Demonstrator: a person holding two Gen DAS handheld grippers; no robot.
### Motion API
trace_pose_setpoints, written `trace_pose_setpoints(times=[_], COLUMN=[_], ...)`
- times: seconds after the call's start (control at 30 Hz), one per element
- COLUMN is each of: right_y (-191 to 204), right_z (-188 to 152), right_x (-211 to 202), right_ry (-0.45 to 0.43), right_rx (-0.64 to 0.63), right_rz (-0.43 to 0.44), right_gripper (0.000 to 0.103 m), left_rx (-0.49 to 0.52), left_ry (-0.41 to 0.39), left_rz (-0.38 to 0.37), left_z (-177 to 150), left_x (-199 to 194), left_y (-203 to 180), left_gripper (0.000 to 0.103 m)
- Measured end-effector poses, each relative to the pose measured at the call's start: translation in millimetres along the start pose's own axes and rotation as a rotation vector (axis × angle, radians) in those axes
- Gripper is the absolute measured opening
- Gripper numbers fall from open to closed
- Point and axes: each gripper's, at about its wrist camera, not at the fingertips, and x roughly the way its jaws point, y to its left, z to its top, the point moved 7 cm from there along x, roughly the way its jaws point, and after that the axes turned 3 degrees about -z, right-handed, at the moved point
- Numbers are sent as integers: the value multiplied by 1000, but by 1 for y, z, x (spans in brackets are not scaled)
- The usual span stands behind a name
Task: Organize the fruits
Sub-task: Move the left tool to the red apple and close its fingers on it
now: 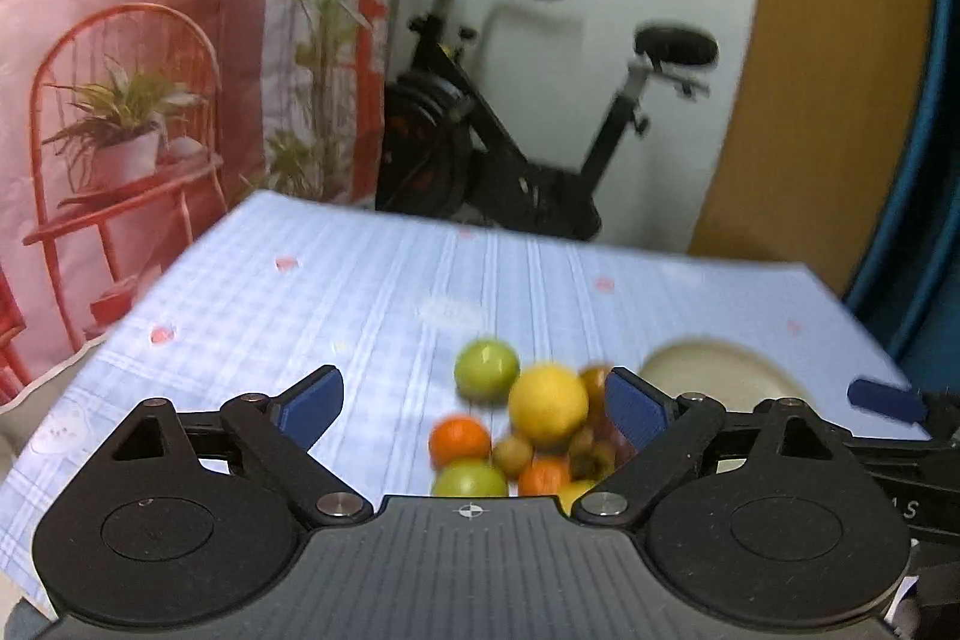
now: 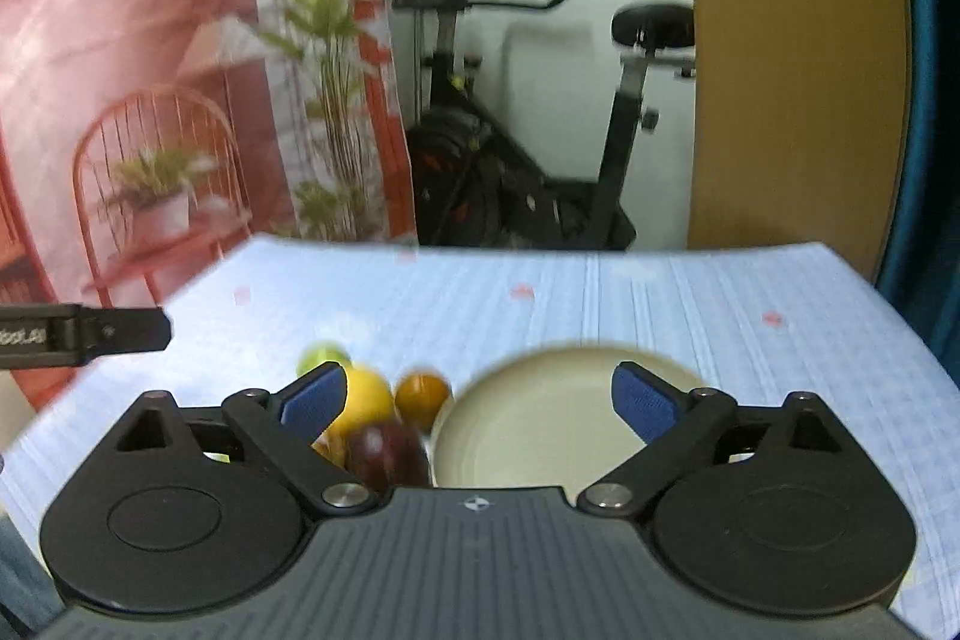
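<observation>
A pile of fruit lies on the blue checked tablecloth (image 1: pixel 300 316): a green apple (image 1: pixel 486 369), a large yellow lemon (image 1: pixel 547 403), an orange (image 1: pixel 459 439), another green apple (image 1: pixel 470 481) and several small ones. My left gripper (image 1: pixel 474 403) is open and empty, hovering above the pile. A cream plate (image 2: pixel 540 436) lies to the right of the fruit, also in the left wrist view (image 1: pixel 714 370). My right gripper (image 2: pixel 480 400) is open and empty over the plate's left rim, beside the lemon (image 2: pixel 363 400), a dark red fruit (image 2: pixel 384 451) and an orange-brown fruit (image 2: pixel 423 391).
An exercise bike (image 1: pixel 510 148) stands behind the table's far edge. A pink printed backdrop (image 1: pixel 120 70) hangs at the left, and a tan board (image 2: pixel 792 70) and a blue curtain at the right. The left gripper's finger (image 2: pixel 90 331) shows at the right wrist view's left.
</observation>
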Motion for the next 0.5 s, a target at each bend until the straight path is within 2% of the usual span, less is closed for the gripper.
trace_pose_setpoints(times=[0.17, 0.3, 0.37, 0.5], right_y=[10, 13, 15, 24], right_z=[-30, -48, -56, -66], right_x=[-8, -11, -11, -12], right_ry=[3, 45, 65, 94], right_rx=[-82, -119, -122, -140], right_rz=[38, 77, 106, 159], right_gripper=[100, 100, 100, 100], left_rx=[31, -6, -7, 48], left_ry=[32, -16, -25, 8], left_rz=[-28, -74, -98, -157], left_z=[-20, -21, -20, -26], left_x=[-1, -8, -7, -2], left_y=[-1, -1, -7, -30], left_gripper=[94, 89, 86, 84])
